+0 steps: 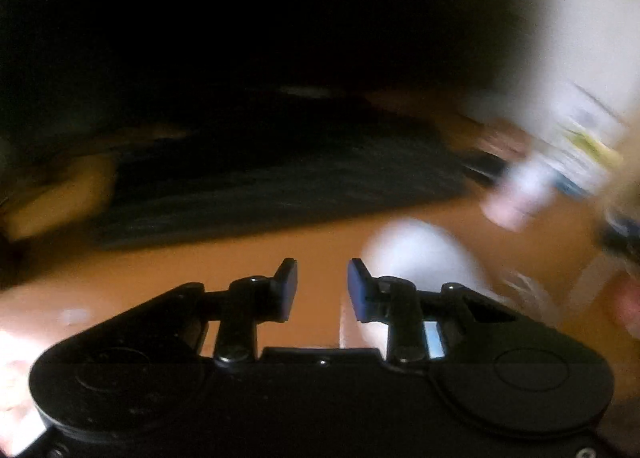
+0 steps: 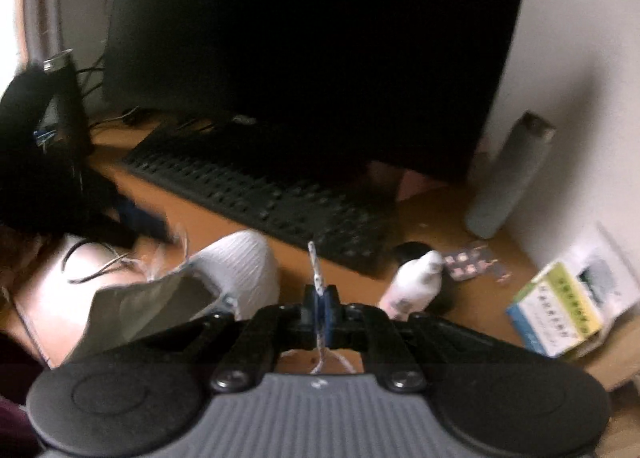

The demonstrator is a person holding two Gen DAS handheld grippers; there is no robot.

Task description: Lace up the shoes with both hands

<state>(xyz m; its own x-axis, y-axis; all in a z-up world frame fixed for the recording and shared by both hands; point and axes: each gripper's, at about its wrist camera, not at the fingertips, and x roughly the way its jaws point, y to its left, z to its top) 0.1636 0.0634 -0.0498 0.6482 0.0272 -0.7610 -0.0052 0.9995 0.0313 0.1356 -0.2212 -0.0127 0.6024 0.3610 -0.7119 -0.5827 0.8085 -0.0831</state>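
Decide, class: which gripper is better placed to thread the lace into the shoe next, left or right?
Right. The right gripper is shut on the lace, whose tip sticks out past it, with the shoe just beside. The left gripper is open and holds nothing.

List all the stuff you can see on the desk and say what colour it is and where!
shoe: one, white, on the desk's near left
shoelace: one, white, tip sticking up from the right tongs
desk: one, orange-brown, under everything
keyboard: one, black, across the middle
monitor: one, black, behind the keyboard
tall bottle: one, grey, standing by the wall on the right
small bottle: one, white, lying right of the tongs
pill strip: one, pink-spotted, beside the small bottle
box: one, green, white and blue, far right
left tongs: black, blue pads, open, empty
right tongs: black, shut on the shoelace
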